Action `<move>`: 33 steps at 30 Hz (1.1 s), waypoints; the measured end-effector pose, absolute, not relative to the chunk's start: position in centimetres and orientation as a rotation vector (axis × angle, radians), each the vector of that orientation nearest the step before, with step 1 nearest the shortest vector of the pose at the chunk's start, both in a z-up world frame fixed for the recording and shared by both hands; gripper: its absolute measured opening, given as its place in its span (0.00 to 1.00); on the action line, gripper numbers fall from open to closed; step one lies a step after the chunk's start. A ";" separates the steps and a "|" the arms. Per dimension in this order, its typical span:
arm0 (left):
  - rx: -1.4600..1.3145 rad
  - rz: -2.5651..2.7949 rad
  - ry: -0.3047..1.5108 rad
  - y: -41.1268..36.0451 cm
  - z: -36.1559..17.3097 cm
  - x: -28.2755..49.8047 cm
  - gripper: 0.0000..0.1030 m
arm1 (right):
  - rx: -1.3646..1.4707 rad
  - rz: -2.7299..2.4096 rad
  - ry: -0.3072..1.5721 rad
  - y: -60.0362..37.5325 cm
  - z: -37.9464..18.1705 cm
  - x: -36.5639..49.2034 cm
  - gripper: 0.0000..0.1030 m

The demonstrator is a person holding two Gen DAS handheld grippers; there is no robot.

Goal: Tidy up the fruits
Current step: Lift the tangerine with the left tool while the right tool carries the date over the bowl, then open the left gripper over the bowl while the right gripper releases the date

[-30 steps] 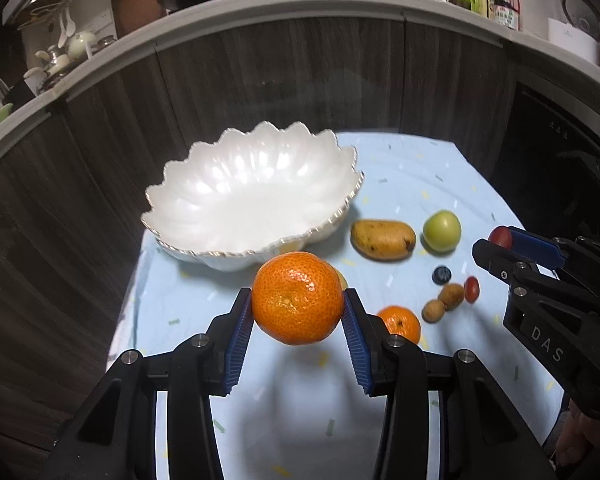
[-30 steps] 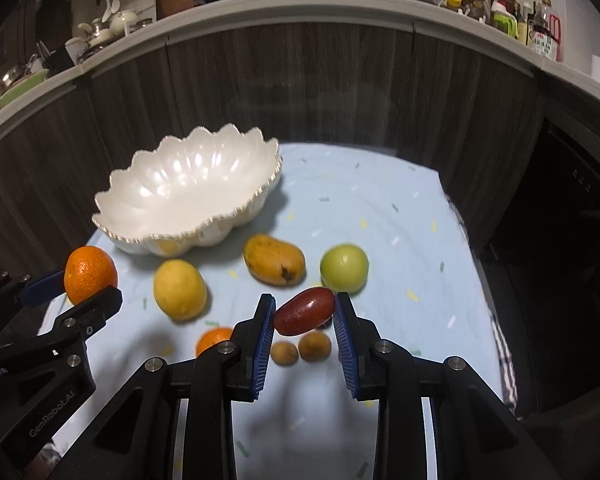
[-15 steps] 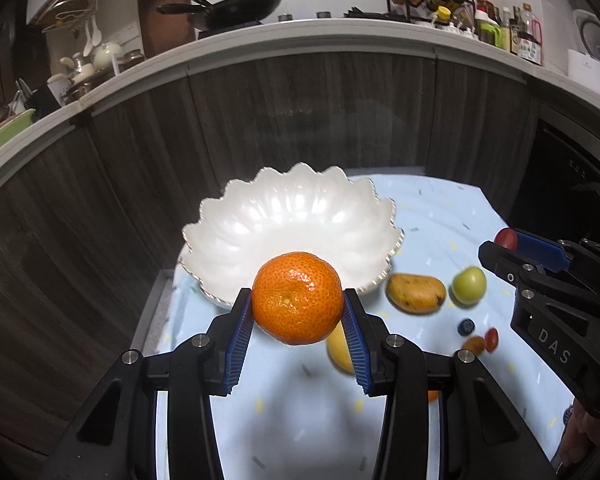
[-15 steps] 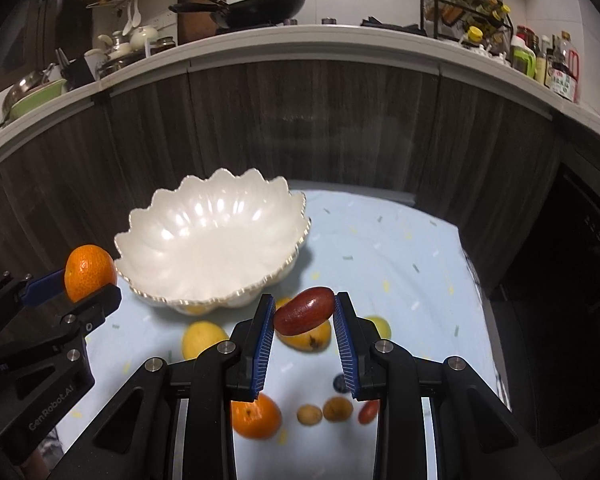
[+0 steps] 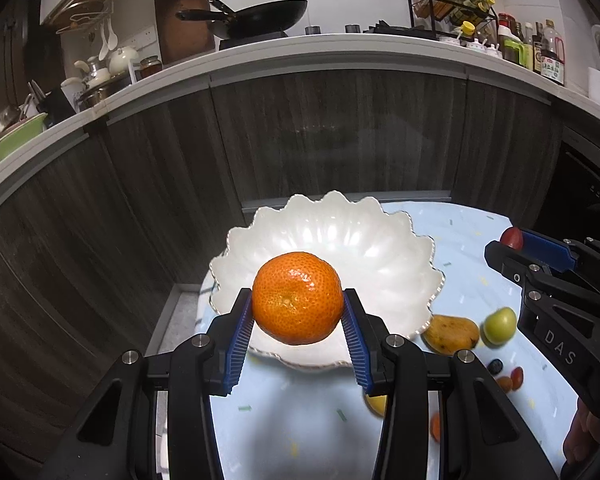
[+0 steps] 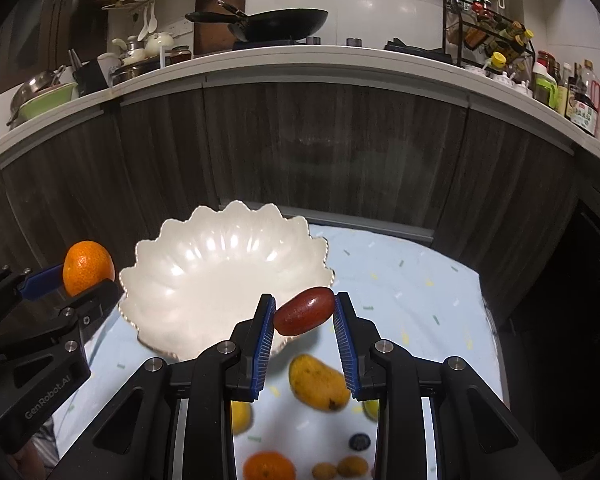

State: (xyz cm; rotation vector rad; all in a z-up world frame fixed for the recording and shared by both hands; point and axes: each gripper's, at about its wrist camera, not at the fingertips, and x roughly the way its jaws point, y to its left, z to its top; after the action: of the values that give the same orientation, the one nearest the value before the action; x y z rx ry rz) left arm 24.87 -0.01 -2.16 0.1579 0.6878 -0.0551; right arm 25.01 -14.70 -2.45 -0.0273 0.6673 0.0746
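- Left gripper (image 5: 298, 320) clamping the tangerine (image 5: 297, 297), hanging in air at the near rim of the white bowl (image 5: 380, 248).
- Right gripper (image 6: 304, 322) pinching the red date (image 6: 304, 311), hanging by the bowl's right rim, above the mango (image 6: 318, 382).

the lemon (image 5: 376, 404) is mostly hidden behind the left claw (image 5: 298, 330); small fruits (image 5: 510, 380) beside it blur.

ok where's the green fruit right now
In the left wrist view the green fruit lies on the blue cloth, right of the white bowl and just beside the mango, below the right gripper.
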 end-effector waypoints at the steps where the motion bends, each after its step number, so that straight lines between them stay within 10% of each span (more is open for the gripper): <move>1: 0.157 -0.054 0.690 0.1 -2.2 25.2 0.42 | -0.025 0.076 0.670 -14.6 -2.5 25.5 0.30; 33: 0.113 -0.040 0.856 2.4 -8.2 33.3 0.43 | -0.024 0.134 0.864 -12.4 -8.8 34.1 0.30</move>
State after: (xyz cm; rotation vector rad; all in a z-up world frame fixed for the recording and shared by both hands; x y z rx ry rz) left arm 33.31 2.39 -8.16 0.1129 0.8556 -0.0400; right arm 34.10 -12.42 -8.79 -0.0237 0.8641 0.1339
